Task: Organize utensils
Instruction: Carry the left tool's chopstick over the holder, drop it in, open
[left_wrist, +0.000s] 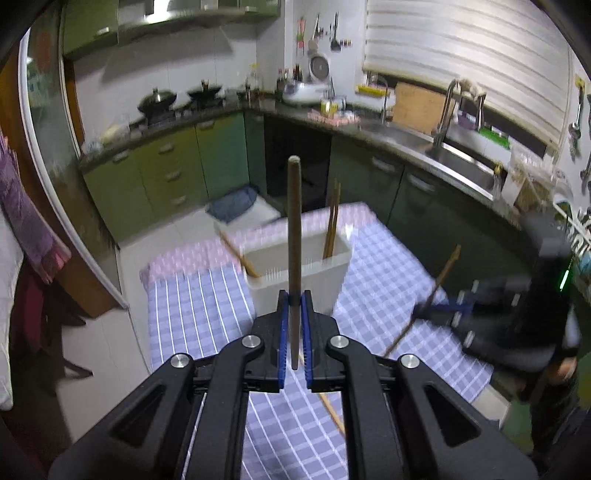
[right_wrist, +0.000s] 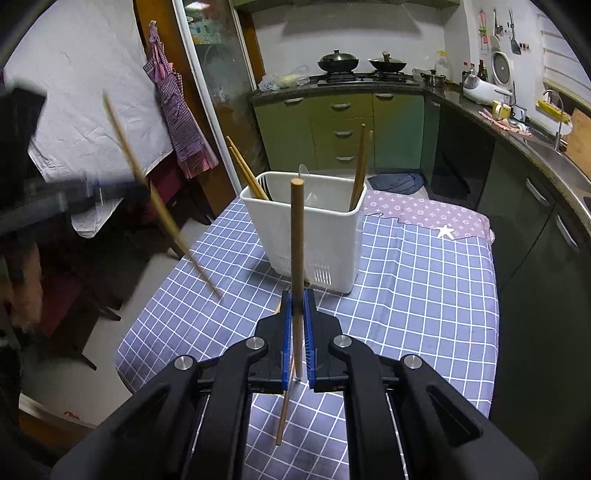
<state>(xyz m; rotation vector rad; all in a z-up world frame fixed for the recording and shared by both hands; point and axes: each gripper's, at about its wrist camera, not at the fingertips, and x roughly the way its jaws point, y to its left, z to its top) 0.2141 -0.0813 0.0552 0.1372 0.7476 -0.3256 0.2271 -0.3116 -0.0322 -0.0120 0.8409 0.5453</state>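
No readable text, label, brand or number was found in either view. A repeating monogram-like pattern was seen on the pink cloth at the far end of the desk, but no letters could be made out in it. A white star shape was noted at that cloth's edge. Items on the far wall were too small and blurred to be read.

Landmark: stove. Two woks are seen on it. Green cabinets are set below it. A rice cooker is placed right of it along the counter, a sink further on. A checked apron is hung left of it.
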